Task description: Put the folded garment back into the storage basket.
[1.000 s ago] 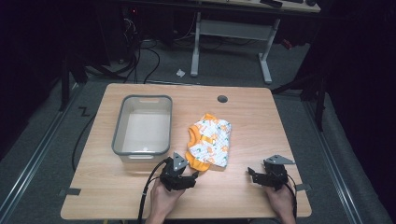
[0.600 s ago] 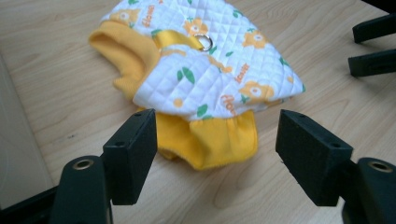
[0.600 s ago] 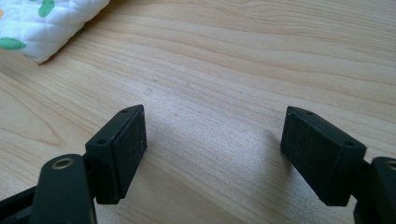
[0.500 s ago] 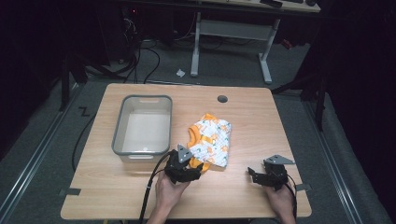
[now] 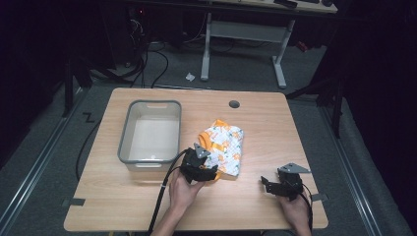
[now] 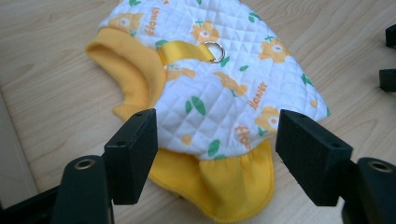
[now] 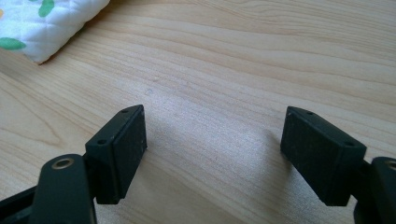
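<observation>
Garment (image 5: 223,147): small quilted flower-print piece with yellow trim, laid flat near the middle of the table (image 5: 275,123), just right of the bin.
Bin (image 5: 129,140): grey plastic, parked toward the table's left edge.
Left gripper (image 5: 203,173): jaws just widened, spread around the garment's near yellow hem, nothing pinched.
Right gripper (image 5: 271,184): jaws spread over bare wood by the near right corner, nothing held.

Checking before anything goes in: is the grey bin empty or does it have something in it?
Empty. In the high view the grey bin shows a bare pale floor; the flowered garment lies beside it on the table.
</observation>
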Demonstrator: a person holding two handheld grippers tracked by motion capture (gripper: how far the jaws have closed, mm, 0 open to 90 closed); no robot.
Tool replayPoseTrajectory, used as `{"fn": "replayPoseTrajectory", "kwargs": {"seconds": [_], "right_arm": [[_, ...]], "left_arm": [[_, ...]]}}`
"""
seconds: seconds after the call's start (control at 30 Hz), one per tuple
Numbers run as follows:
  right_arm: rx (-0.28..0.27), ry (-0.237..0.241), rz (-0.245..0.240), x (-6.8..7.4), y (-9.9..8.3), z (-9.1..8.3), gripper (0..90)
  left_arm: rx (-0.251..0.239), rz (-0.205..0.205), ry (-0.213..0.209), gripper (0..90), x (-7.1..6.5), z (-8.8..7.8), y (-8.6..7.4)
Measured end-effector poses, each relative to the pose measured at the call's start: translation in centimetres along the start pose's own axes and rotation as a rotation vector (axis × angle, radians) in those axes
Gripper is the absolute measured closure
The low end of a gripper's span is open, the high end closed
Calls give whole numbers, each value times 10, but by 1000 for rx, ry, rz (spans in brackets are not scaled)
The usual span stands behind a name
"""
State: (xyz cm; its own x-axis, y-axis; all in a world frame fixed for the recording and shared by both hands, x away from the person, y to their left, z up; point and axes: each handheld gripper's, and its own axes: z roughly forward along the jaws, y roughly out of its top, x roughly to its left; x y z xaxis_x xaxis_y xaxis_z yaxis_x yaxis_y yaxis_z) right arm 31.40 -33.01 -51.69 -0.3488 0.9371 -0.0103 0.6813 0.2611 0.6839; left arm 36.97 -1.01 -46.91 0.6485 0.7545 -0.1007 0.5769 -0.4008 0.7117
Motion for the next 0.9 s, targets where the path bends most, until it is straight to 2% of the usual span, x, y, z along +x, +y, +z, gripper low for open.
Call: {"fn": "replayPoseTrajectory", "kwargs": {"seconds": [0.3,0.47,0.5,0.63,0.73,0.9], "right_arm": [[0,0,-2,0,0,0,228],[-1,0,-2,0,0,0,228],[-1,0,-2,0,0,0,229],[0,1,0,0,0,0,229],[0,1,-1,0,0,0,229],[0,2,-2,0,0,0,229]], "left_arm": [[-6,-28,-3,262,7,7,15],[6,-48,2,251,13,16,26],[22,-63,5,247,15,22,28],[39,-64,10,235,19,32,33],[31,-101,0,231,25,37,34],[32,-124,18,224,31,47,33]]}}
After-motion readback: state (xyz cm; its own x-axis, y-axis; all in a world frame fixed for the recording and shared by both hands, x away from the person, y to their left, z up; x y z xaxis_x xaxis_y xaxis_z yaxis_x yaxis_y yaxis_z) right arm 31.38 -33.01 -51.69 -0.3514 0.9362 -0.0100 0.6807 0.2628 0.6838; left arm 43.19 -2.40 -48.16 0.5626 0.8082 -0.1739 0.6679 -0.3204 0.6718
